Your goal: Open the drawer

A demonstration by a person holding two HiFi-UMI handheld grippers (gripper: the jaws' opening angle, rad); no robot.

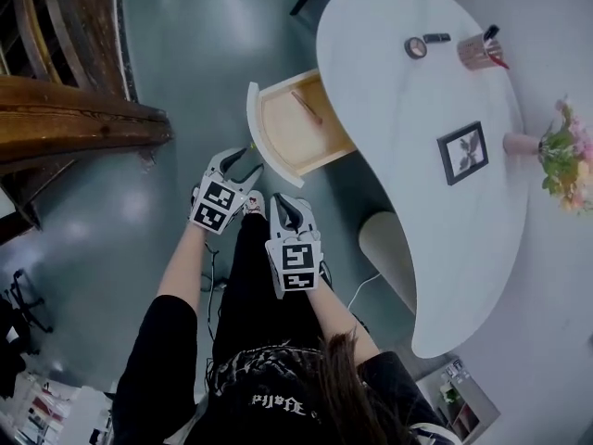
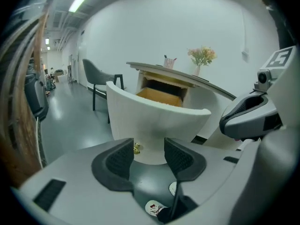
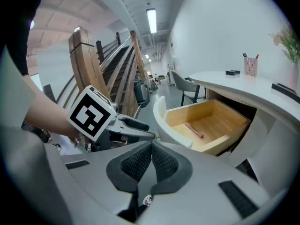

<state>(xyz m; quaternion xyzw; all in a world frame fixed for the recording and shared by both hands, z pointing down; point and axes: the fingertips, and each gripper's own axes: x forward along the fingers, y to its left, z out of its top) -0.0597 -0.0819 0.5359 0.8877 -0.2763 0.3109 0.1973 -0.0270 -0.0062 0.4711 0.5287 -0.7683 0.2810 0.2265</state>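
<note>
Drawer (image 1: 295,123): pulled well out from under the white bench (image 1: 398,184), with a curved white front, a pale wood interior and a small brass knob (image 2: 136,148) low on the front. Contents: one slim reddish stick (image 1: 307,107) lying aslant on the drawer floor; the rest of the floor that shows is bare. Cup (image 1: 477,52): pink, upright near the far end of the bench, holding a few pens (image 1: 491,35). Vase (image 1: 523,143): on the bench edge at the right, holding pink and yellow flowers (image 1: 565,156). Frame (image 1: 462,152): dark, mid-bench, apart from both. Left claw (image 1: 243,158): just in front of the drawer face, released, pads apart with nothing between them; in the left gripper view the knob shows beyond the left pad, not gripped. Right claw (image 1: 283,202): beside the left one, a little further back from the drawer, clenched pad to pad on nothing.
</note>
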